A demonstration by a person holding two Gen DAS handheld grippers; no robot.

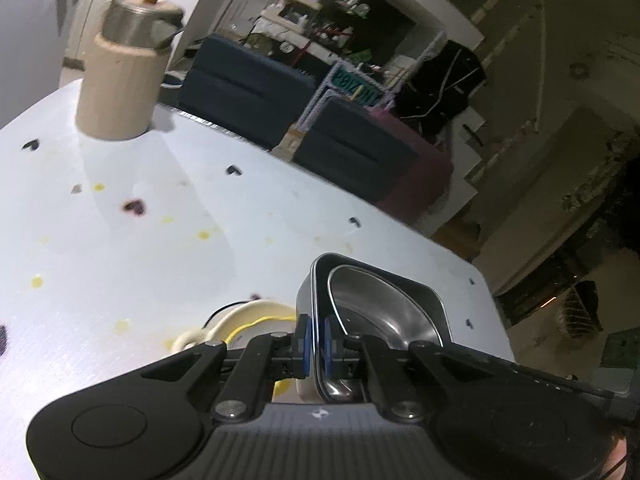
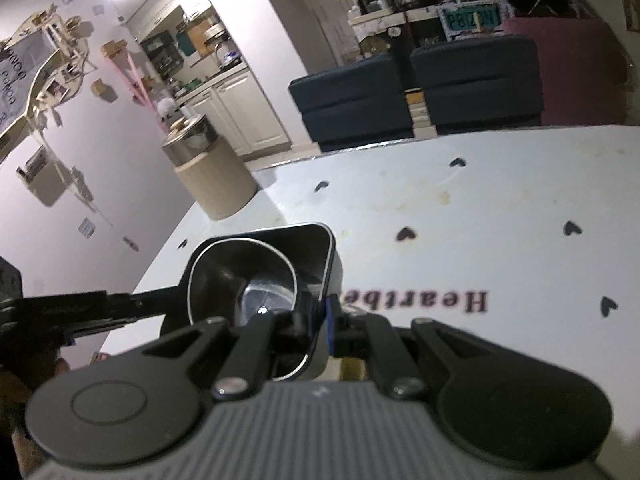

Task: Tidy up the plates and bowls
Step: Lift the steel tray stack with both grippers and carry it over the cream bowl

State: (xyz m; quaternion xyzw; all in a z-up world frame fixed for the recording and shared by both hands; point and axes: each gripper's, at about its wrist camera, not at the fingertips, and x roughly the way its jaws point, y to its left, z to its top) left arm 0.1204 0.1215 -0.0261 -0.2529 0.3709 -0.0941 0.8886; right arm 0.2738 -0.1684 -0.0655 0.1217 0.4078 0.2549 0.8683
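Both grippers are gripping one dark square tin (image 1: 416, 300) that is sitting low over the white tabletop (image 1: 160, 240), near its corner and well apart from the beige canister (image 1: 120, 92) with the steel lid at the far side. A shiny steel bowl (image 1: 384, 312) is nesting inside the tin, tilted against one wall. The left gripper (image 1: 316, 344) is pinching one side of the tin, its jaws drawn narrow with the thin wall and the bowl's rim between the blue pads. The right gripper (image 2: 320, 320) is clamping the opposite wall of the tin (image 2: 320, 256) the same way, jaws nearly closed on the rim, while the steel bowl (image 2: 244, 280) is showing just beyond them. Whether the tin is resting on the tabletop or hanging just above it is hard to tell. Just beside the tin, on the side toward the canister, a cream plate with a yellow line (image 1: 256, 316) is lying flat. The tin and bowl are probably light and stiff, but smooth metal is slippery, and the loose bowl is likely to slide or rattle if the tin tips. Holding opposite walls and keeping it level seems the safest grip.
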